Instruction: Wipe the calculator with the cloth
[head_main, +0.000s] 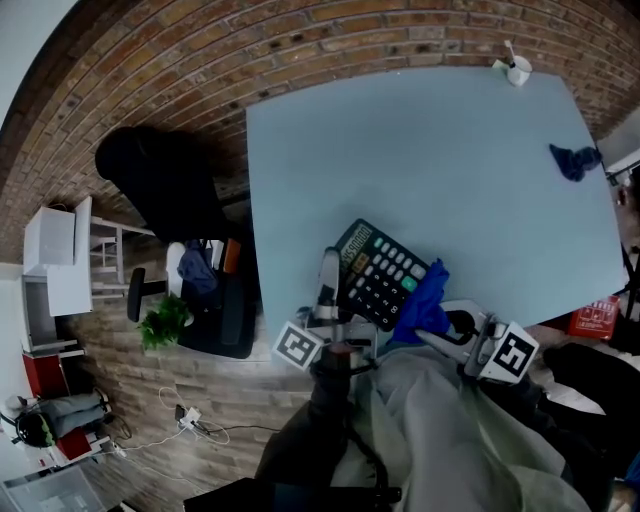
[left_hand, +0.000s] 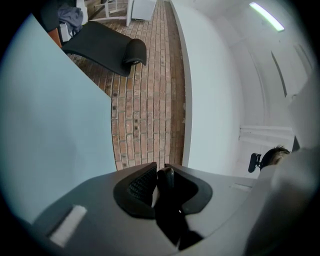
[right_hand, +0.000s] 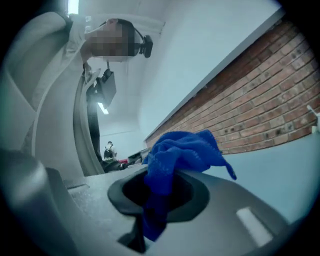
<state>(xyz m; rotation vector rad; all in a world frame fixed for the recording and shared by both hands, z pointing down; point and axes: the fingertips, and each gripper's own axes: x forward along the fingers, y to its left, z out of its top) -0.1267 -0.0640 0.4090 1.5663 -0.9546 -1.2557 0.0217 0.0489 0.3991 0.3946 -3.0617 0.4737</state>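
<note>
The black calculator (head_main: 381, 272) with pale keys hangs tilted over the near edge of the light blue table (head_main: 430, 150). My left gripper (head_main: 329, 262) points up along its left edge, and in the left gripper view the gripper (left_hand: 159, 172) is shut on a thin dark edge, apparently the calculator (left_hand: 167, 200) seen end-on. A blue cloth (head_main: 425, 295) rests against the calculator's lower right corner. My right gripper (head_main: 428, 330) is shut on that cloth. In the right gripper view the cloth (right_hand: 182, 152) bunches out above the jaws and hangs down between them.
A second dark blue cloth (head_main: 574, 160) lies at the table's far right, and a white cup (head_main: 516, 68) stands at its far corner. Left of the table, on the brick floor, are a black chair (head_main: 160, 180) and a potted plant (head_main: 165, 322). A red item (head_main: 597, 318) sits near the right edge.
</note>
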